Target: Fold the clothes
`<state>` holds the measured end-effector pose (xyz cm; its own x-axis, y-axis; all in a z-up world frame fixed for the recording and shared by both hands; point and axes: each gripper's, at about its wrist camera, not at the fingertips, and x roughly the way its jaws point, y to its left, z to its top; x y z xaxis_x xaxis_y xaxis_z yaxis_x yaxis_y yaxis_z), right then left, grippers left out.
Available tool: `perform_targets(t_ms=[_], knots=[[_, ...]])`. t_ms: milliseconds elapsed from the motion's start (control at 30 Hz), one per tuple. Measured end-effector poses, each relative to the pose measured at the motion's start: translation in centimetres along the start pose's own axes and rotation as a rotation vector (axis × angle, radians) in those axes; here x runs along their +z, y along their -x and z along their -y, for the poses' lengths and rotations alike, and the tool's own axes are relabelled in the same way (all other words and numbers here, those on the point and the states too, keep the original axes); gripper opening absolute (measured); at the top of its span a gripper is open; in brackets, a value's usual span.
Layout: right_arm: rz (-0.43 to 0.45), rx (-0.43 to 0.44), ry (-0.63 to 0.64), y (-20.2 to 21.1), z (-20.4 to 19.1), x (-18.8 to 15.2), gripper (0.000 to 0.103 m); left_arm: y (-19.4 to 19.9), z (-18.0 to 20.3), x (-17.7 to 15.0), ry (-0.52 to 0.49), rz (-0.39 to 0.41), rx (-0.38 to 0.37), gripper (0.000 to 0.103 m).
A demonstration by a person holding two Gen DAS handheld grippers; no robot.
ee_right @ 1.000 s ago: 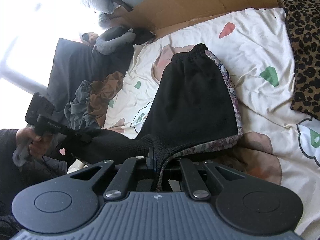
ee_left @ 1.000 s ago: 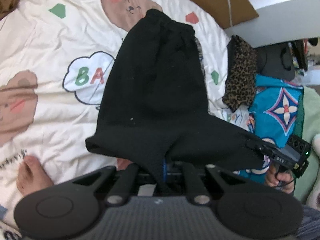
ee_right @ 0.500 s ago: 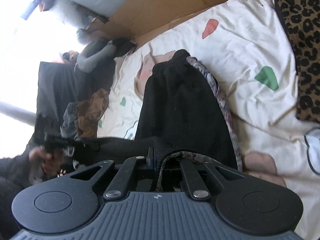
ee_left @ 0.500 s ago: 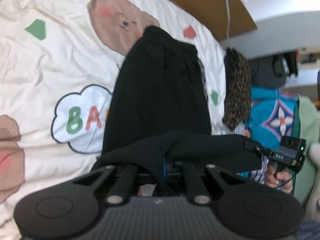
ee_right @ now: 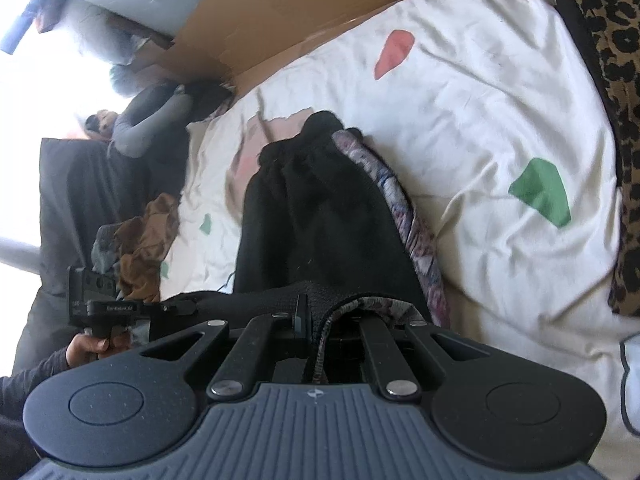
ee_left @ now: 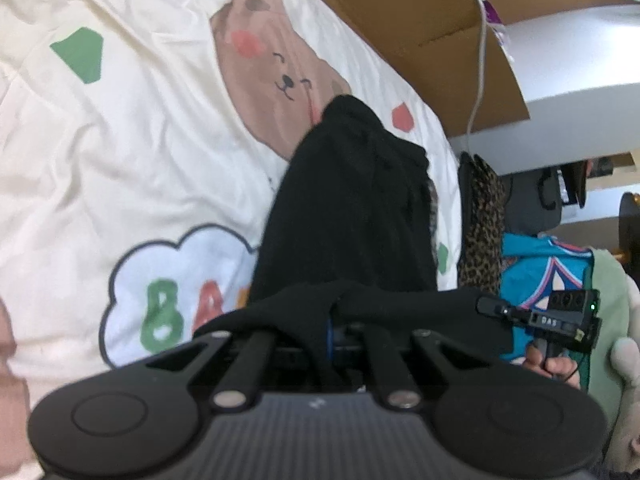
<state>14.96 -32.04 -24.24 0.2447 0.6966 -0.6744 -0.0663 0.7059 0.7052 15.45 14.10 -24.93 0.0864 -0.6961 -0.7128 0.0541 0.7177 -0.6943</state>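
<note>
The left tongs (ee_left: 328,332) and right tongs (ee_right: 310,322) are each clamped on the near hem of the black shorts (ee_left: 348,216), lifted off the bed sheet (ee_left: 140,140). The far waistband seems to rest on the sheet. A cardboard box (ee_left: 400,20) stands behind, contents unseen.

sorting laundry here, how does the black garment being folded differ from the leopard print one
The black garment is plain with a floral edge, pinched by both the left gripper and right gripper; the leopard print garment is spotted and untouched at the bed's edge. Both lie on the bear-print sheet.
</note>
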Motion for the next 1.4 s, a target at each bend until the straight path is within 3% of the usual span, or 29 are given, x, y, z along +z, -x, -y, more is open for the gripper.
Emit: perform_targets(t_ms=[200, 300, 367, 433, 467, 500, 800, 1000, 1200, 1300, 1400], knots=[[0.0, -0.036, -0.041, -2.5, 1.2, 0.7, 0.006, -1.8, -1.5, 0.3, 0.042, -0.007, 0.015, 0.007], [0.006, -0.058, -0.053, -3.1, 1.5, 0.7, 0.007, -2.2, -1.3, 0.3, 0.016, -0.007, 0.048, 0.022], [0.003, -0.05, -0.053, -3.2, 1.6, 0.5, 0.007, -2.3, -1.0, 0.1, -0.004, -0.009, 0.039, 0.037], [0.0, -0.042, -0.053, -3.3, 1.7, 0.3, 0.016, -2.4, -0.8, -0.2, -0.022, -0.012, 0.024, 0.042], [-0.002, -0.037, -0.051, -3.3, 1.7, 0.3, 0.029, -2.4, -0.7, -0.5, -0.038, -0.013, 0.027, 0.042], [-0.005, -0.034, -0.046, -3.4, 1.7, 0.1, 0.033, -2.4, -0.7, -0.8, -0.055, -0.014, 0.032, 0.042], [-0.065, -0.043, -0.01, -4.2, 1.8, -1.4, 0.033, -2.0, -1.1, -2.3, -0.077, -0.037, -0.004, 0.042], [-0.065, -0.016, -0.05, -4.2, 2.5, -2.3, 0.034, -1.7, -1.3, -3.1, -0.049, -0.021, -0.027, 0.042], [-0.039, 0.078, -0.087, -3.7, 2.0, -1.8, 0.035, -0.6, -0.6, -1.7, -0.022, 0.036, -0.116, 0.042], [-0.026, 0.121, -0.105, -3.5, 1.8, -1.5, 0.035, -0.5, -0.4, -0.7, -0.014, 0.06, -0.118, 0.042], [-0.014, 0.105, -0.112, -3.8, 1.9, -0.6, 0.035, -0.4, -0.2, 0.6, -0.009, 0.087, -0.117, 0.042]])
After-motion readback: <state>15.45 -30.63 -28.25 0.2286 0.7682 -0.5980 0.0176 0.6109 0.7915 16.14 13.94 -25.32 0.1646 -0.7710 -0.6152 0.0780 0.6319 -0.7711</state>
